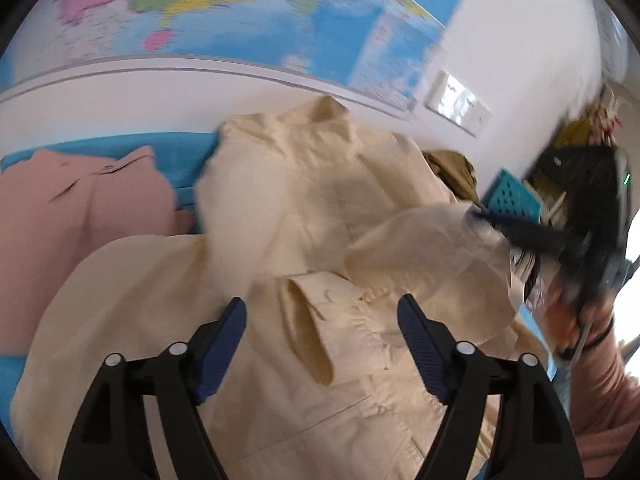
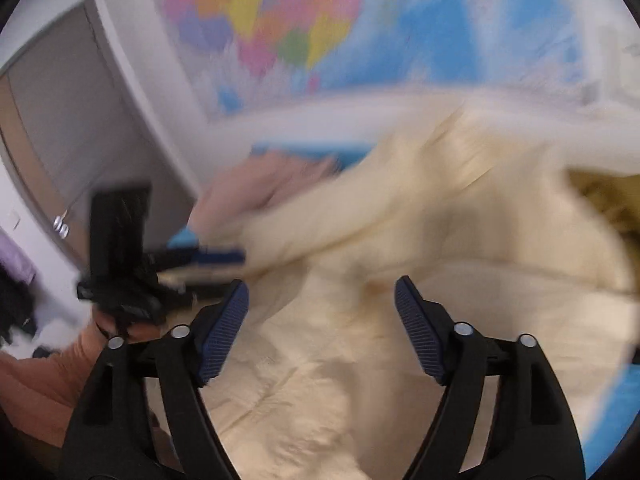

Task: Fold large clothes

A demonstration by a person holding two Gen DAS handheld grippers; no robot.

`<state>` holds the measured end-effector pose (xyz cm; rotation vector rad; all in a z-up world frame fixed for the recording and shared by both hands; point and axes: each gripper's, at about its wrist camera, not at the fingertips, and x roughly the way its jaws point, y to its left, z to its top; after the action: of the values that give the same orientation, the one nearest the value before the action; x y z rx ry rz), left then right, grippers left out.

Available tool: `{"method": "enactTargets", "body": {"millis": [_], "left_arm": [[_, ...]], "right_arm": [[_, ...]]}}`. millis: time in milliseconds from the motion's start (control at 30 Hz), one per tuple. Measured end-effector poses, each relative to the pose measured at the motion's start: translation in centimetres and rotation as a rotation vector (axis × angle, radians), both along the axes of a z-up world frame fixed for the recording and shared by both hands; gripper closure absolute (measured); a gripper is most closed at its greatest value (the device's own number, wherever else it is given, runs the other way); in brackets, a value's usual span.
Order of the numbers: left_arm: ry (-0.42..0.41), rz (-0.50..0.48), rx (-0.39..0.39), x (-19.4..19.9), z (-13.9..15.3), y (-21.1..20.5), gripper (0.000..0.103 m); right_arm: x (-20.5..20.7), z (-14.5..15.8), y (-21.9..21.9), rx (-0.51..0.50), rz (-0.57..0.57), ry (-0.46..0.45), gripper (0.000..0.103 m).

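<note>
Both grippers spread wide, nothing pinched. Left gripper [image 1: 322, 340] hangs over the cream garment [image 1: 304, 208] at bottom centre of the left wrist view, a flap or cuff edge lying between its fingers, pads not on it. Right gripper [image 2: 322, 330] likewise over bare cream fabric [image 2: 360, 320] in its own view, which is heavily blurred.

My read: step is re-gripping for the next fold. Pick a hem or seam edge, not mid-panel, close both sides on a single layer, pull taut before laying over, else it bunches.

Garment: pale cream, woven, crumpled, heaped in the middle of the frame on a blue surface [image 1: 176, 152]; sleeve trails toward the right gripper at right edge. Collar or hood up at upper centre. Pink shirt [image 1: 80, 208] lies flat at left, touching it. Map [image 1: 240, 8] on wall behind.
</note>
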<state>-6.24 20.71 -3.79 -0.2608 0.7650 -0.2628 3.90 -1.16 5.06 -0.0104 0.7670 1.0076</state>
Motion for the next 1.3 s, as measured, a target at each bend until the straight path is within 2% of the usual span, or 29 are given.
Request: {"method": "enactTargets", "body": {"millis": [67,133,200,267,300,333,367,400,433,500,567,633,667,700,733,767,800,867,900,967,1033,1100,1133,1167,1200,1267,1300], "left_arm": [[0.025,-0.046,0.020,1.0,-0.5,-1.5,0.022],[0.056,-0.080,0.047,2.0,-1.3,-2.9,0.021],[0.086,-0.093,0.106,3.0,-2.2,-4.4,0.021],[0.133,-0.108,0.149,4.0,-3.4,-5.3,0.021],[0.155,-0.100,0.177,4.6,-4.1,-5.6,0.026],[0.166,-0.087,0.205,5.0,-4.6,-5.8,0.051],[0.184,-0.066,0.231,5.5,-5.1,-5.7,0.066],[0.191,-0.044,0.222,5.7,-5.2,-5.3,0.084],[0.193,-0.012,0.170,5.9,-5.1,-4.2,0.093],[0.143,0.068,0.167,5.4,-4.0,-2.7,0.095],[0.094,0.132,0.165,4.5,-2.9,-1.1,0.096],[0.099,0.133,0.111,3.8,-2.5,0.4,0.096],[0.114,0.121,0.105,3.6,-2.7,0.7,0.096],[0.131,0.105,0.126,3.5,-3.1,0.4,0.095],[0.145,0.102,0.150,3.7,-3.4,0.0,0.094],[0.158,0.100,0.177,3.7,-3.8,-0.3,0.093],[0.163,0.093,0.174,3.8,-4.0,-0.5,0.091],[0.151,0.087,0.156,3.7,-4.0,-0.7,0.086],[0.144,0.088,0.152,3.6,-3.9,-0.8,0.075],[0.108,0.086,0.143,3.0,-3.3,-0.7,0.068],[0.058,0.068,0.159,1.8,-2.2,-0.4,0.047],[-0.012,0.077,0.199,-0.1,-0.6,0.0,0.037],[-0.045,0.078,0.213,-1.3,0.2,0.5,0.037],[-0.068,0.090,0.233,-2.2,0.8,0.8,0.036],[-0.087,0.117,0.263,-3.0,1.4,1.2,0.030],[-0.092,0.172,0.324,-4.8,1.8,2.2,0.025],[-0.074,0.186,0.343,-5.2,1.8,2.7,0.025]], "right_arm": [[1.3,0.9,-4.0,0.015,-0.129,-0.028,0.016],[3.1,0.3,-8.2,0.009,-0.253,0.009,0.016],[5.3,-1.9,-12.2,-0.047,-0.374,0.071,0.014],[6.5,-4.2,-13.9,-0.078,-0.412,0.149,0.011],[7.1,-5.8,-14.7,-0.078,-0.420,0.205,0.010],[7.3,-6.7,-15.0,-0.067,-0.414,0.241,0.010],[7.7,-8.1,-15.0,-0.036,-0.383,0.299,0.010],[7.9,-8.7,-14.9,-0.015,-0.368,0.328,0.010],[8.0,-9.2,-14.9,0.005,-0.357,0.346,0.009],[8.4,-9.6,-14.1,0.033,-0.316,0.367,0.005],[8.6,-9.7,-13.7,0.052,-0.279,0.368,0.005],[8.9,-10.3,-13.0,0.049,-0.235,0.385,0.005],[9.0,-10.7,-12.2,0.036,-0.227,0.389,0.005],[9.1,-10.9,-11.9,0.020,-0.211,0.387,0.016],[8.9,-11.0,-11.7,-0.002,-0.209,0.358,0.033],[8.8,-11.0,-11.8,-0.020,-0.204,0.347,0.068],[8.7,-10.7,-11.8,-0.045,-0.207,0.332,0.086],[8.4,-9.3,-12.4,-0.079,-0.254,0.265,0.096],[8.4,-8.5,-13.4,-0.103,-0.302,0.233,0.097],[8.3,-7.1,-15.4,-0.135,-0.378,0.177,0.097],[8.2,-6.8,-16.2,-0.129,-0.369,0.186,0.096],[7.9,-7.2,-15.0,-0.187,-0.356,0.162,0.090],[7.6,-7.6,-14.1,-0.220,-0.335,0.153,0.086],[7.4,-7.8,-13.0,-0.226,-0.325,0.153,0.075],[7.1,-7.8,-12.3,-0.232,-0.312,0.146,0.056],[6.7,-7.6,-10.8,-0.272,-0.310,0.102,0.034],[6.5,-7.6,-10.2,-0.304,-0.315,0.081,0.031]]}}
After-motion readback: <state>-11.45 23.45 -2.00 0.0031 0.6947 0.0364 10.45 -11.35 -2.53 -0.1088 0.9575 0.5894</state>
